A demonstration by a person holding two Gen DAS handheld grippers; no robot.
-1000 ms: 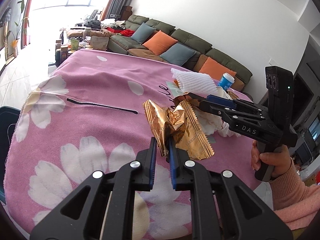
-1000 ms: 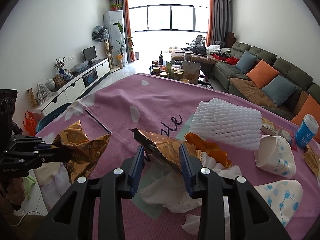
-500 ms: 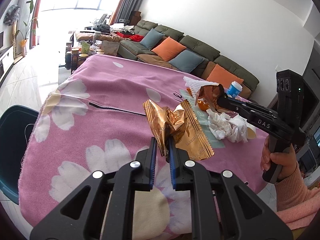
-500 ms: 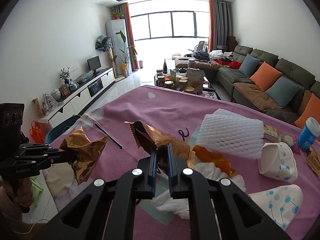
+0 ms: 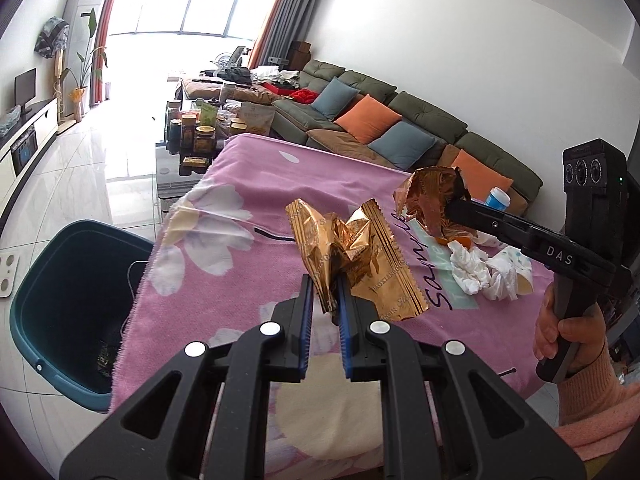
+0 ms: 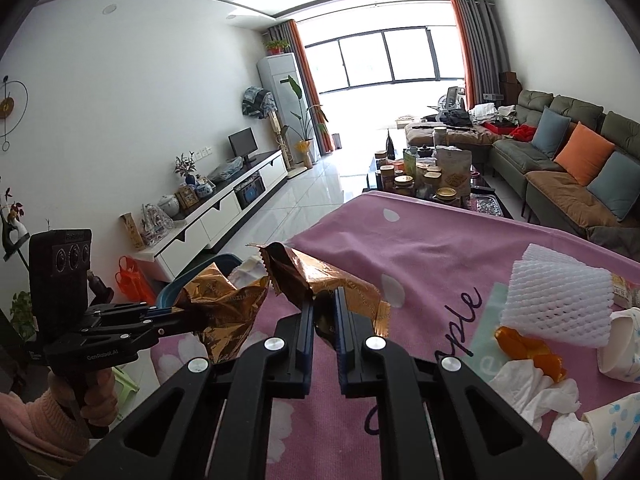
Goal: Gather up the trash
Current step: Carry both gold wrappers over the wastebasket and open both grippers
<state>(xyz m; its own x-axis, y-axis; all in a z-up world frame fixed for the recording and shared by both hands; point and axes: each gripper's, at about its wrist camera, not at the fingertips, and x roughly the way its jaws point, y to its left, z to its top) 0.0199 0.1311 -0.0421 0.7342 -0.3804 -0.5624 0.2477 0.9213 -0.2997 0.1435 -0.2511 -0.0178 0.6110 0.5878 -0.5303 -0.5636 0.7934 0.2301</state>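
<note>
While both hands are loaded, you have the left gripper (image 5: 325, 292) pinching a crumpled gold wrapper (image 5: 352, 256) by its lower edge, held above the pink blanket (image 5: 240, 280). The right gripper (image 6: 323, 312), whose jaws have just been closing, is clamped on a second, darker foil wrapper (image 6: 312, 272), also lifted off the cloth. Both look light, thin, crinkly and slick, likely to slip or tear if gripped at a loose corner, so take a bunched fold as you do now. The teal bin (image 5: 60, 292) sits on the floor just beside the blanket's left edge. Tissues (image 6: 532, 388), orange peel (image 6: 528, 350), white foam net (image 6: 560, 300) and paper cups (image 6: 620, 344) remain on the cloth.
</note>
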